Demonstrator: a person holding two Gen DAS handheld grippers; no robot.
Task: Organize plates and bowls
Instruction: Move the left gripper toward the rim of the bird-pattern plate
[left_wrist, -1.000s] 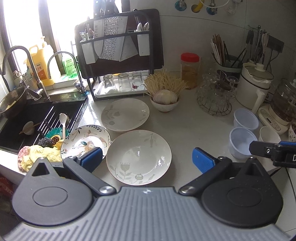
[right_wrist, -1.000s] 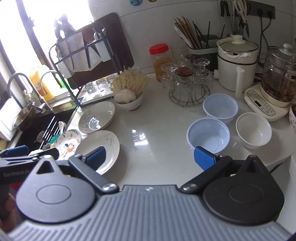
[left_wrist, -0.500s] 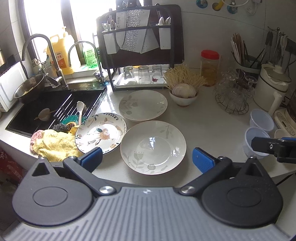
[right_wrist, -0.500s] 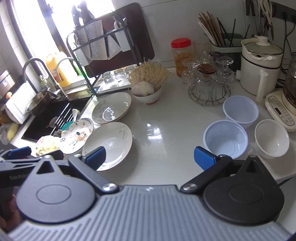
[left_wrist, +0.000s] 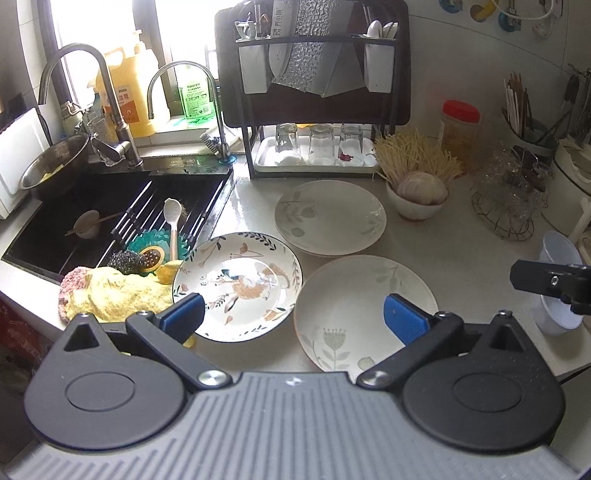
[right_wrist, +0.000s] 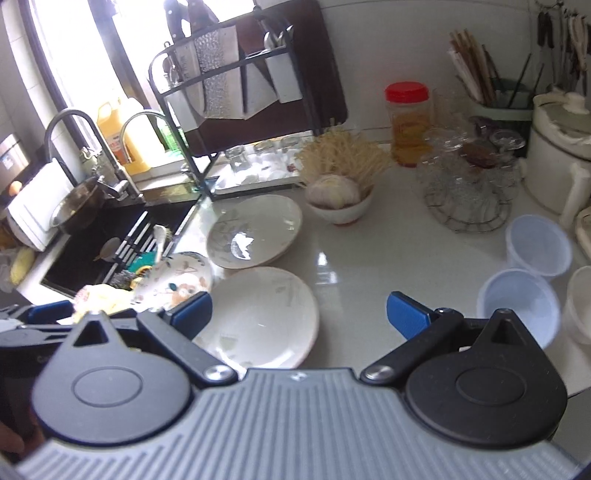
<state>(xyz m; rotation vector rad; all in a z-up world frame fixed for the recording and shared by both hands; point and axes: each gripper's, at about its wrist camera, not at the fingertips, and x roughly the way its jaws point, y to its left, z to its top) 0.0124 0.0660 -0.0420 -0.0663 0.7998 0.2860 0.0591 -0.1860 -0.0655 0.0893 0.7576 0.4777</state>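
Three plates lie on the white counter: a flower-patterned plate (left_wrist: 236, 286) by the sink, a pale plate (left_wrist: 365, 310) to its right, and another pale plate (left_wrist: 330, 218) behind them. My left gripper (left_wrist: 293, 317) hovers open above the near edges of the two front plates, holding nothing. My right gripper (right_wrist: 299, 312) is open and empty over the near pale plate (right_wrist: 258, 317). Two translucent plastic bowls (right_wrist: 517, 302) (right_wrist: 539, 249) and a white bowl (right_wrist: 581, 302) sit at the right.
A black sink (left_wrist: 110, 218) with a spoon, sponges and a yellow cloth (left_wrist: 118, 295) lies at the left. A dish rack (left_wrist: 314, 96) with glasses stands at the back. A bowl of garlic and noodles (left_wrist: 417, 188), a wire basket (left_wrist: 509, 199) and a jar (left_wrist: 460, 125) crowd the back right.
Both grippers have swung leftward toward the sink side, so the plates now lie more central and the bowls farther right. Both stay open; nothing on the counter has moved.
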